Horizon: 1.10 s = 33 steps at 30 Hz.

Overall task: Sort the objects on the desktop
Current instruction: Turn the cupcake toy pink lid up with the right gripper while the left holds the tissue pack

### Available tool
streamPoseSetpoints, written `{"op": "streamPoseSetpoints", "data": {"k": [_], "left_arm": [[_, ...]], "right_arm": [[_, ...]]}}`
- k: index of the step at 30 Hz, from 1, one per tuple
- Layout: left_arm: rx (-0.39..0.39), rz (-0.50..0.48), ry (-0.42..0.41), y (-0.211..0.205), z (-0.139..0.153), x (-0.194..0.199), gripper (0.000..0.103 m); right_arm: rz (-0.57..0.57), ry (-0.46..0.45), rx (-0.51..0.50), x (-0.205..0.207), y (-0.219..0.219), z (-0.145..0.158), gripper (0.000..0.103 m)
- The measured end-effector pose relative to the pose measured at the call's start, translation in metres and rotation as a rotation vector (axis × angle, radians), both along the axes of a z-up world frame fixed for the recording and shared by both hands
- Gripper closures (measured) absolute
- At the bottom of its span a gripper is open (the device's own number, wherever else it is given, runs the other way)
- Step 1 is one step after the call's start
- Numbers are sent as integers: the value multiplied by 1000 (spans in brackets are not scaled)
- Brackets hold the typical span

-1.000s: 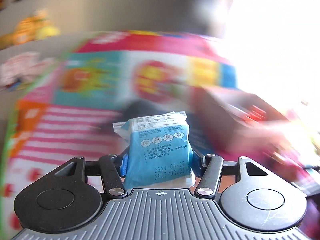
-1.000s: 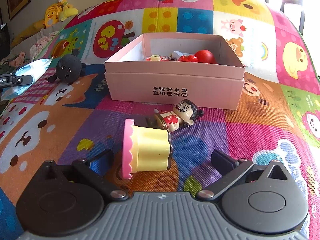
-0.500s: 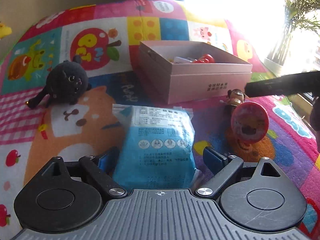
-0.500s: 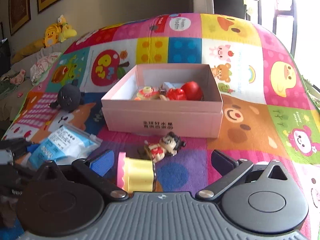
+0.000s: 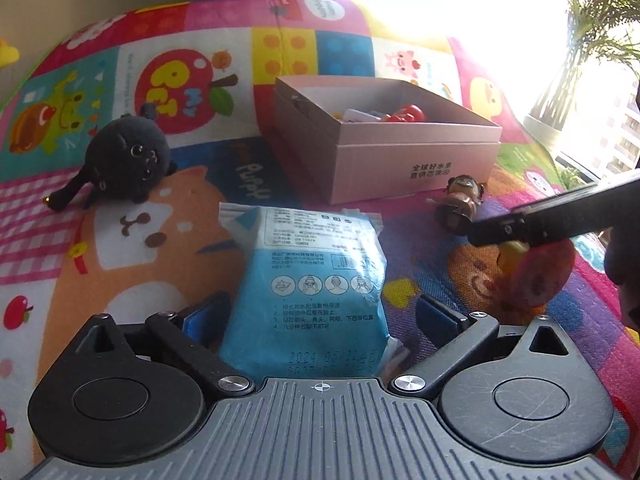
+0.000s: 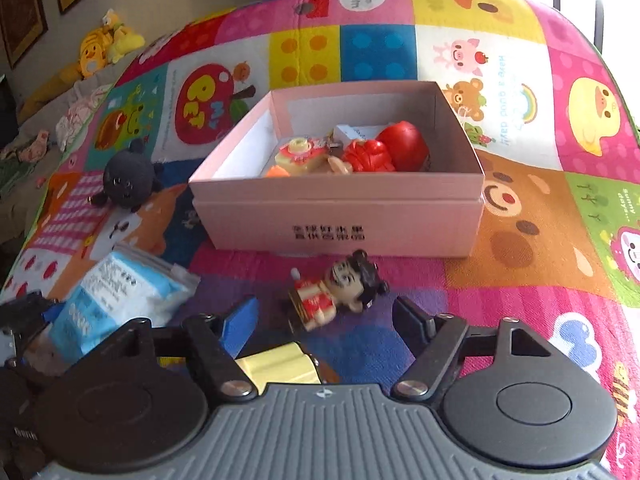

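A blue tissue packet (image 5: 316,280) lies flat on the colourful play mat between the fingers of my left gripper (image 5: 320,312). Its jaws are opening and the pads stand clear of the packet. My right gripper (image 6: 326,314) hovers over a yellow cup toy with a pink rim (image 6: 276,364), which lies low between the fingers near their base. Its jaws are closing and the pads touch nothing. A small doll figurine (image 6: 336,296) lies on the mat just beyond, in front of the pink box (image 6: 344,216). The left wrist view shows a right finger (image 5: 560,216) above the cup (image 5: 536,276).
The open pink box (image 5: 412,164) holds red toys and other small pieces. A black plush cat (image 5: 128,160) sits on the mat to its left. Yellow plush toys (image 6: 100,48) lie beyond the mat's far left edge. A potted plant (image 5: 592,20) stands at the bright window.
My left gripper came down with the packet, laid it on the mat and opened its jaws. My right gripper moved forward over the cup, and its jaws have narrowed.
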<state>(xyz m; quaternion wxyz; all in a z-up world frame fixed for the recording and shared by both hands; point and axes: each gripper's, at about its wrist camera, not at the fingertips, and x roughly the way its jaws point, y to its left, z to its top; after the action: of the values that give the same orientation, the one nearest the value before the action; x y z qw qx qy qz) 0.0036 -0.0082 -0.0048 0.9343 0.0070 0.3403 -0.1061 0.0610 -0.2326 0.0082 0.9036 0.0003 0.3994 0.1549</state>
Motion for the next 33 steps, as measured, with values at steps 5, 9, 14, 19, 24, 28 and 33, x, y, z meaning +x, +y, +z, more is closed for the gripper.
{"op": "streamPoseSetpoints", "data": {"k": [5, 9, 14, 19, 24, 28, 33], "left_arm": [[17, 2, 4, -2, -1, 1, 1], [36, 1, 8, -5, -1, 1, 0], [40, 3, 10, -5, -2, 2, 0], [43, 4, 10, -5, -2, 2, 0], [46, 4, 11, -6, -2, 2, 0], [46, 4, 11, -6, -2, 2, 0], [47, 4, 11, -6, -2, 2, 0]], "right_arm": [[-6, 15, -34, -24, -18, -3, 26], [-5, -39, -62, -40, -23, 5, 26], [73, -146, -67, -65, -23, 31, 17], [189, -136, -144, -87, -16, 26, 15], [120, -117, -176, -91, -26, 12, 15], [54, -120, -185, -89, -34, 8, 40], [57, -125, -138, -84, -33, 20, 47]]}}
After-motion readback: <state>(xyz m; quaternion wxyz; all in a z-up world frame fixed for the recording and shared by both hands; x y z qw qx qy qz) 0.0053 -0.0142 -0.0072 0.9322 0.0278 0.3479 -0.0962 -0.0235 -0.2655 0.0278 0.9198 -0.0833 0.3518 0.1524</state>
